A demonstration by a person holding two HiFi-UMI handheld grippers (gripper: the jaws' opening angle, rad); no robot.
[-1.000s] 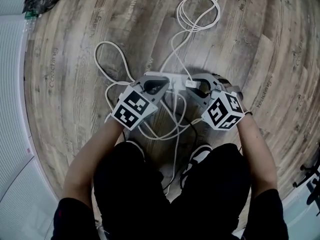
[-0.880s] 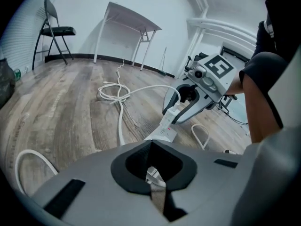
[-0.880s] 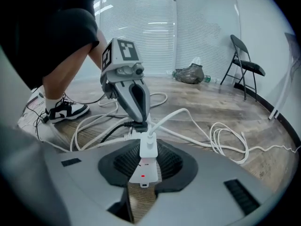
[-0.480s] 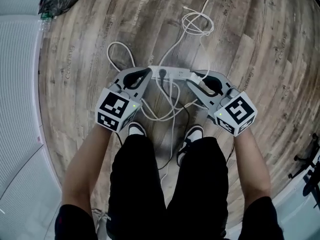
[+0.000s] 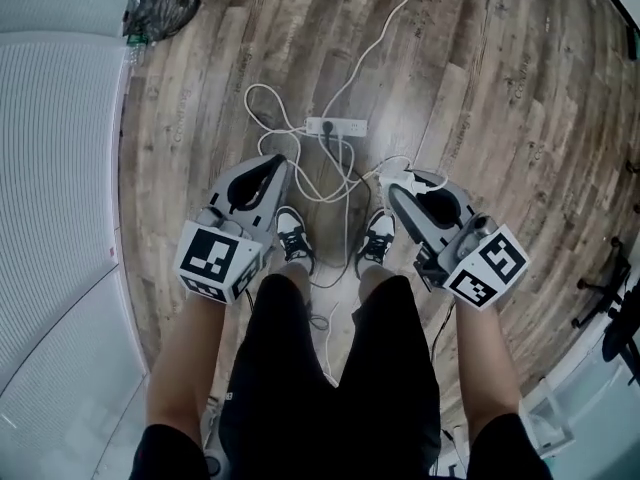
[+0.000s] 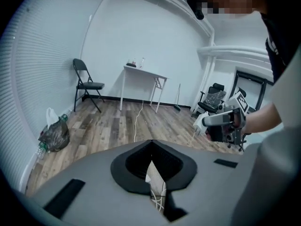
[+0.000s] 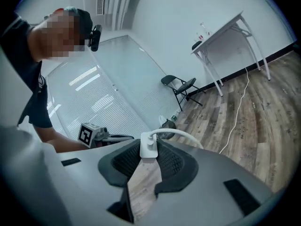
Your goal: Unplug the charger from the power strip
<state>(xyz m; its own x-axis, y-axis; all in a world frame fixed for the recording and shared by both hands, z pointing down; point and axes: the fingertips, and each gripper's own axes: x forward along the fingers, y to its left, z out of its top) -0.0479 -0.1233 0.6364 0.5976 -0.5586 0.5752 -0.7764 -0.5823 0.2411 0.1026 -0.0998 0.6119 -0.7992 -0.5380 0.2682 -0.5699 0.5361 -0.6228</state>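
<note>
The white power strip (image 5: 336, 127) lies on the wood floor, far below both grippers, with a dark plug still in it. My right gripper (image 5: 390, 182) is shut on the white charger (image 7: 149, 146), which is out of the strip and sticks up between the pads. Its white cable (image 7: 181, 134) arcs off to the right. The charger (image 6: 200, 125) also shows at the right gripper's tip in the left gripper view. My left gripper (image 6: 151, 142) is shut with nothing in it, held at the same height on the left (image 5: 281, 165).
Loose white cords (image 5: 300, 183) loop on the floor between the strip and the person's shoes (image 5: 292, 233). A dark bag (image 5: 160, 6) sits by the left wall. A folding chair (image 6: 87, 84), a white table (image 6: 143, 74) and an office chair (image 6: 214, 95) stand further off.
The person has stood up and both grippers have risen well above the floor. The charger has come away from the power strip in the right gripper, which has rolled.
</note>
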